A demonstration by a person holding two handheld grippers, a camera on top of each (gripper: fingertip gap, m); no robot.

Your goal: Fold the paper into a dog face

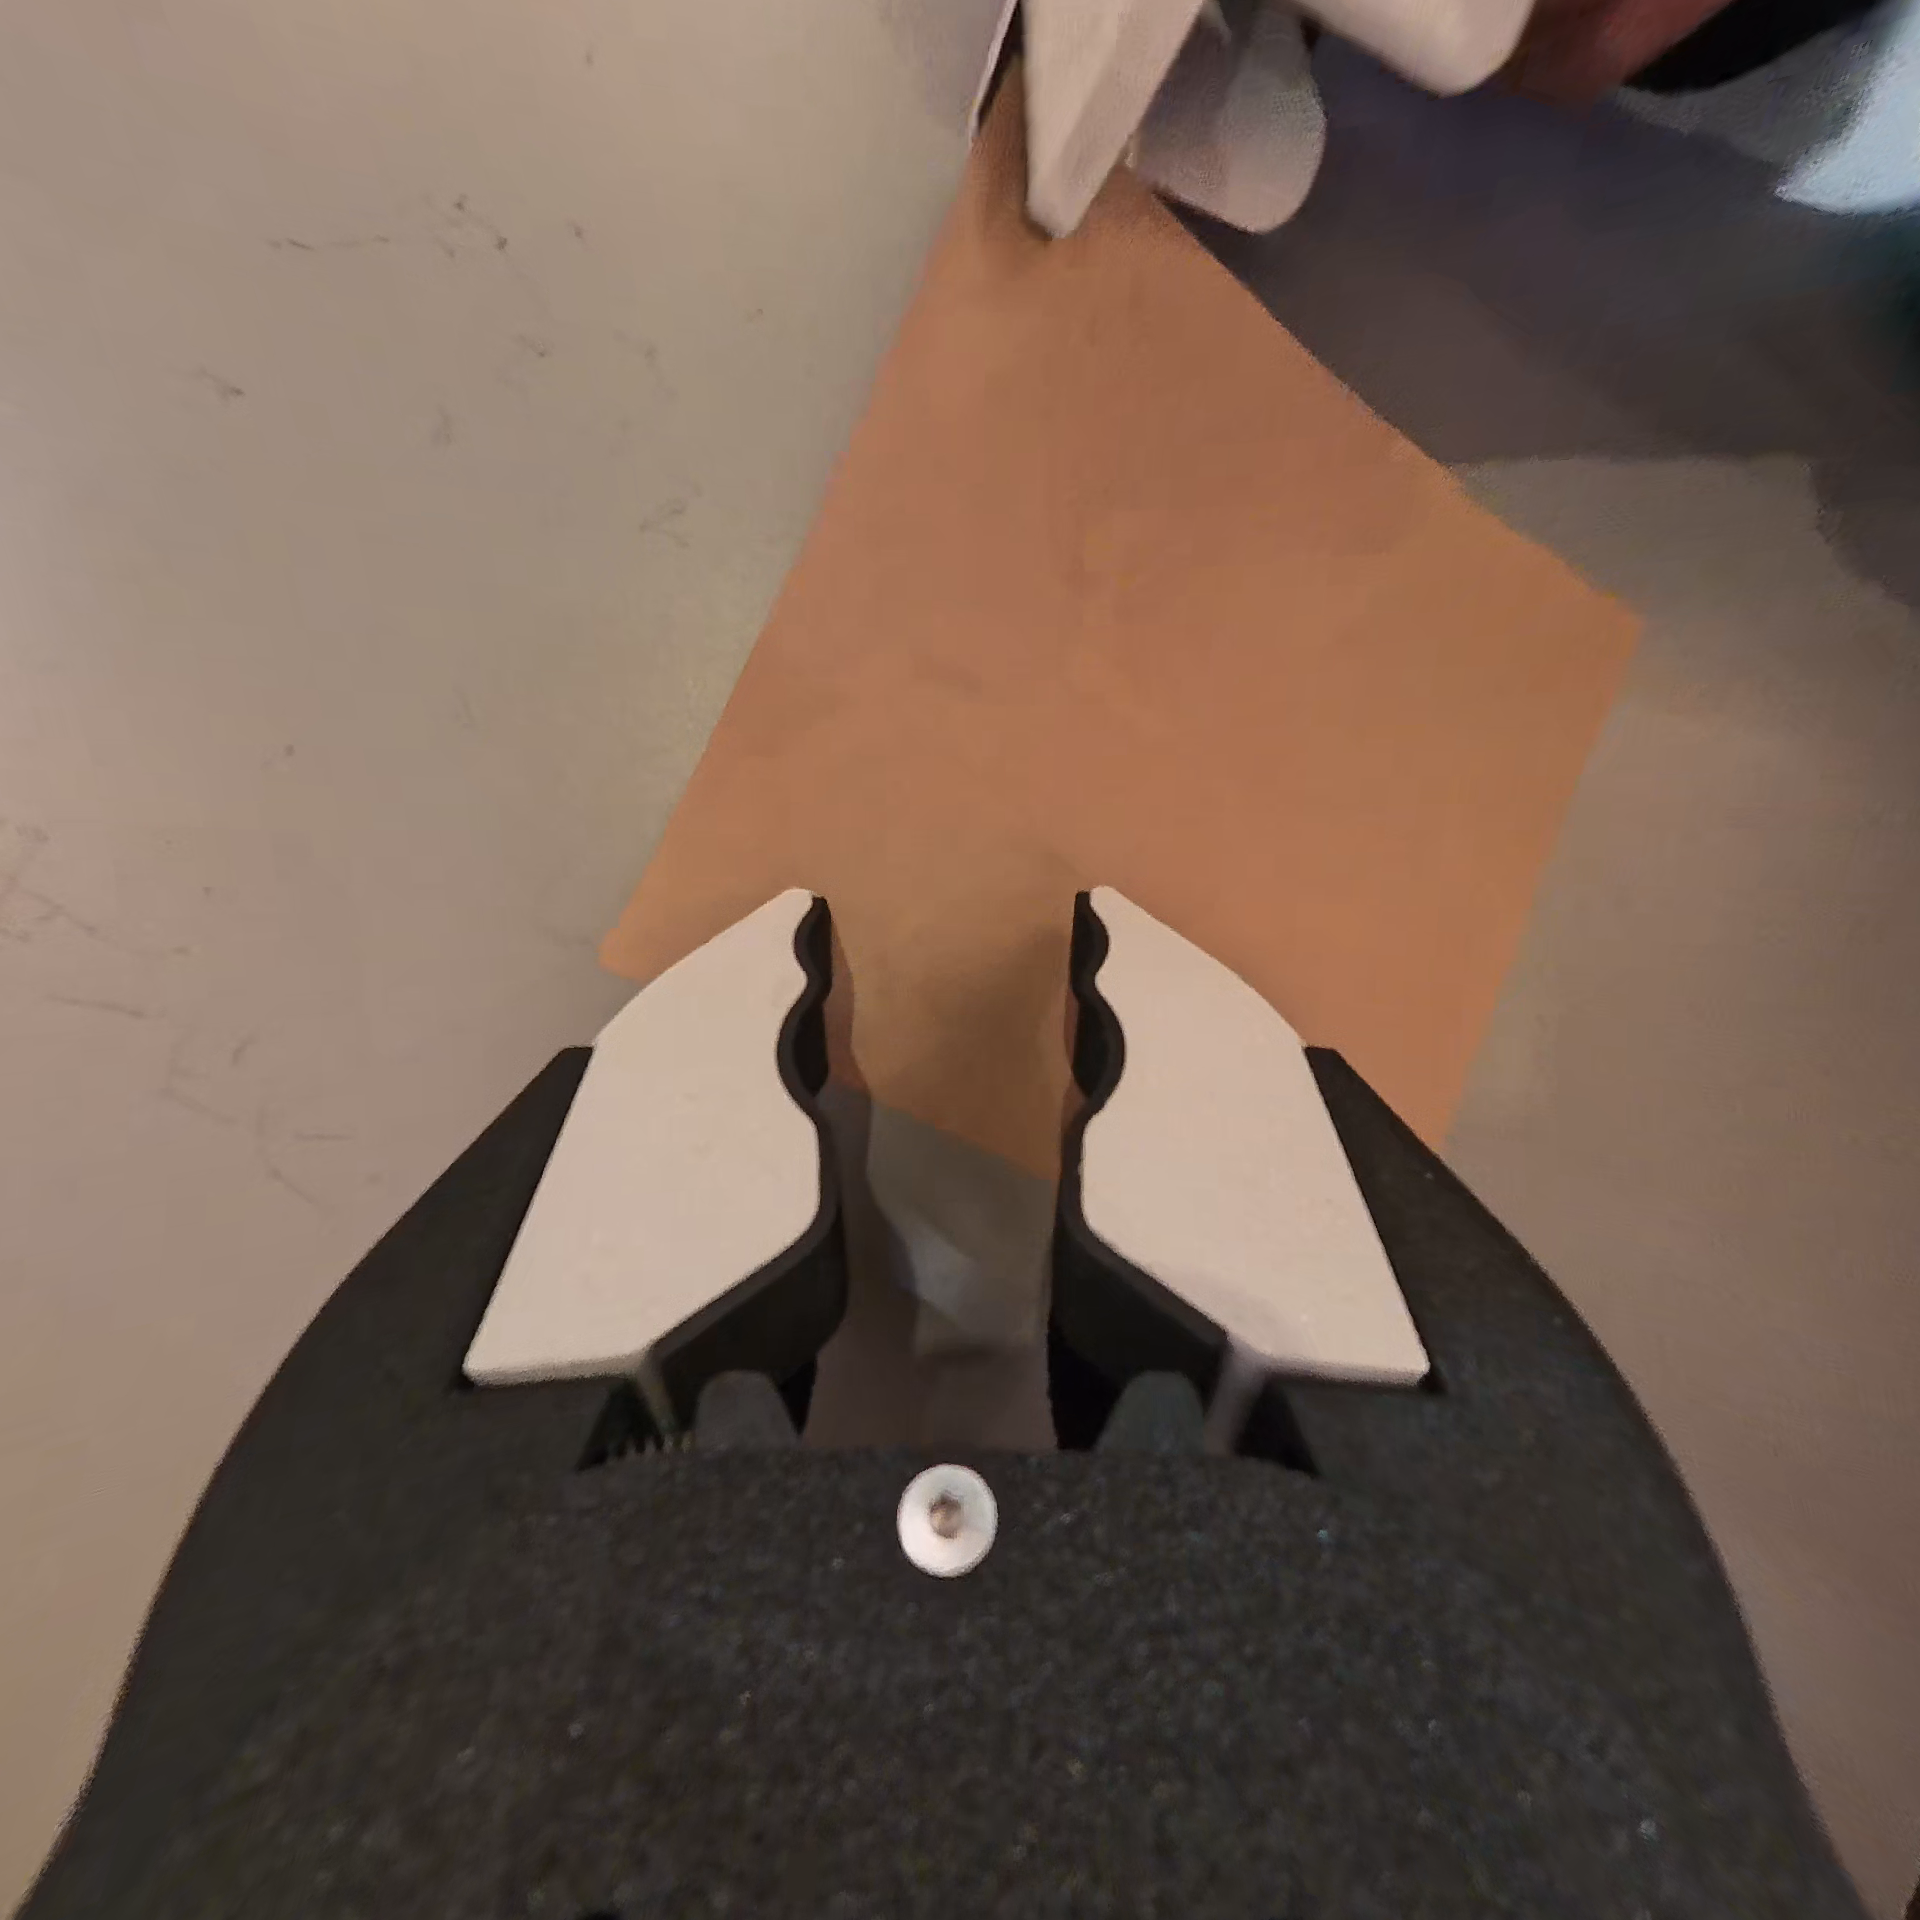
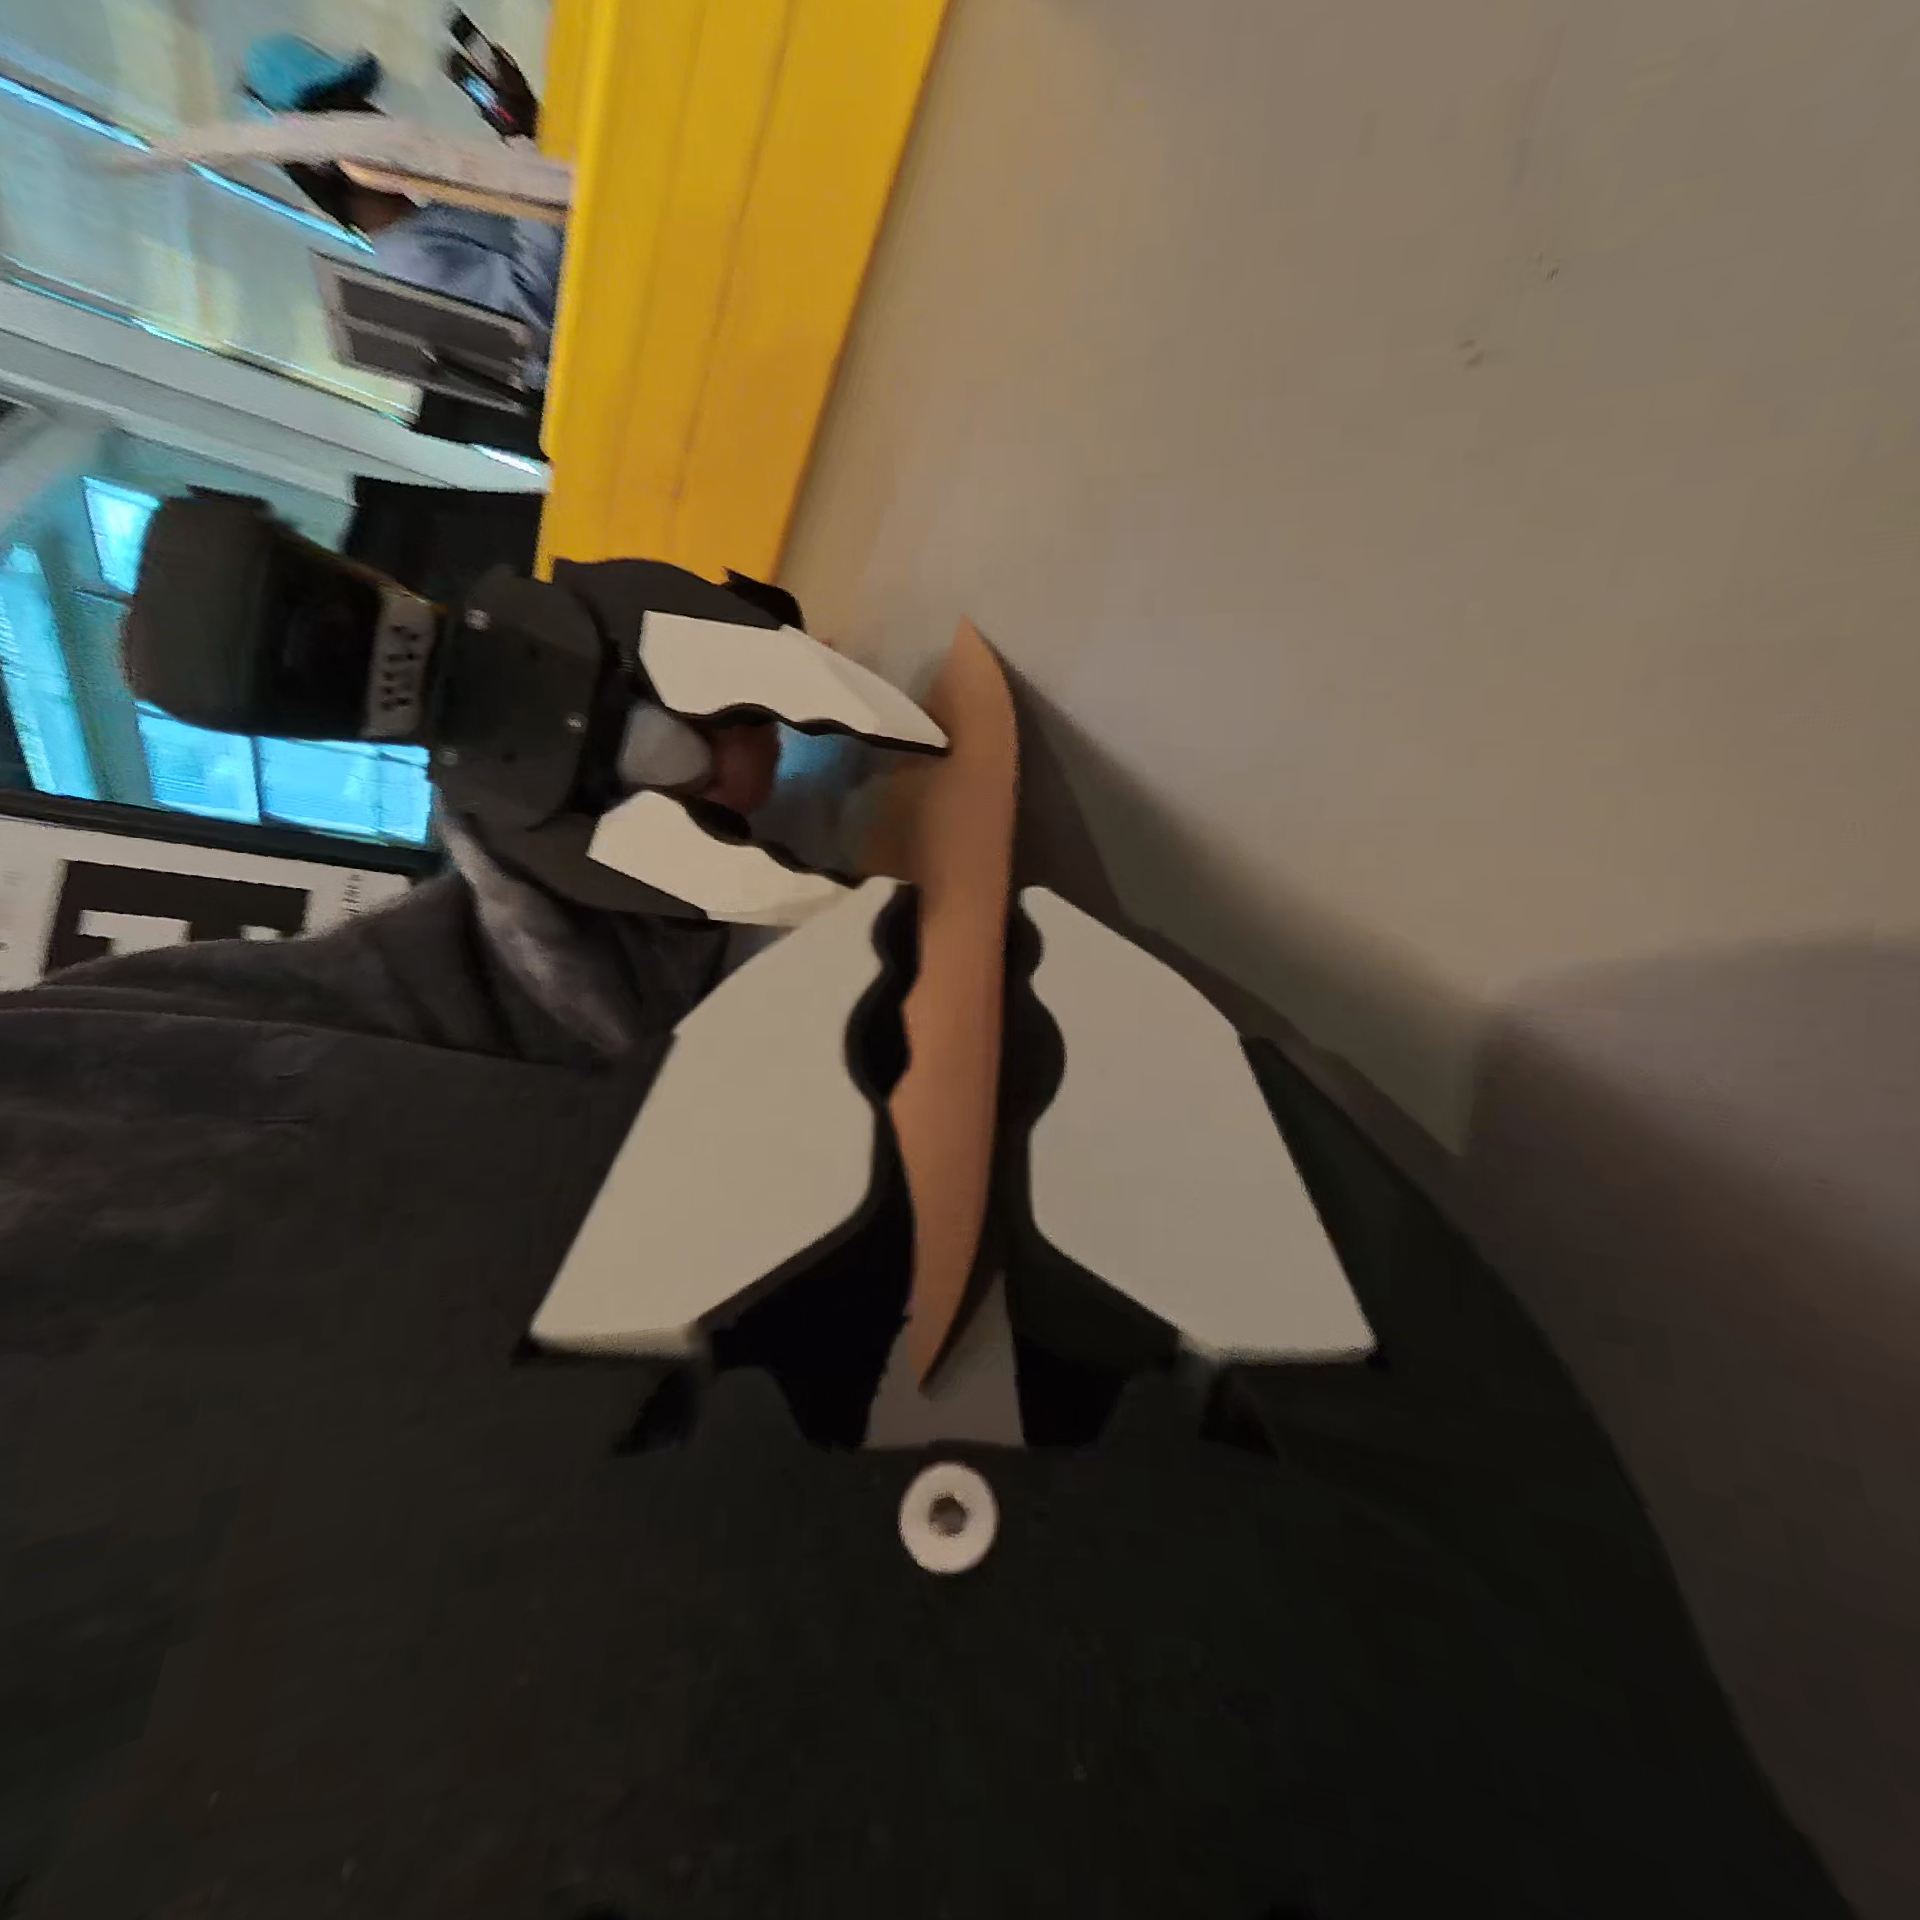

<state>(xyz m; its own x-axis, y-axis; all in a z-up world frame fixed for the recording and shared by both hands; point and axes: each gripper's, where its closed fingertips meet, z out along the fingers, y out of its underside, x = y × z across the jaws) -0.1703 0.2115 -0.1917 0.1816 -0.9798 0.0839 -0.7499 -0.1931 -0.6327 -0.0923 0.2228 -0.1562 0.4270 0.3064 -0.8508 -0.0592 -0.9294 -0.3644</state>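
In the left wrist view the flat tan-brown square sheet of paper (image 1: pixel 1143 665) lies on the pale scuffed tabletop (image 1: pixel 312 520), running diagonally from lower centre to the top of the frame. The left gripper (image 1: pixel 951 914) hovers with its white fingers parted at the near corner; the right gripper (image 1: pixel 1153 135) sits at the far corner. In the right wrist view that right gripper (image 2: pixel 961 914) straddles the sheet's edge, jaws narrowly apart, grip uncertain, a yellow strip (image 2: pixel 717 260) at upper left.
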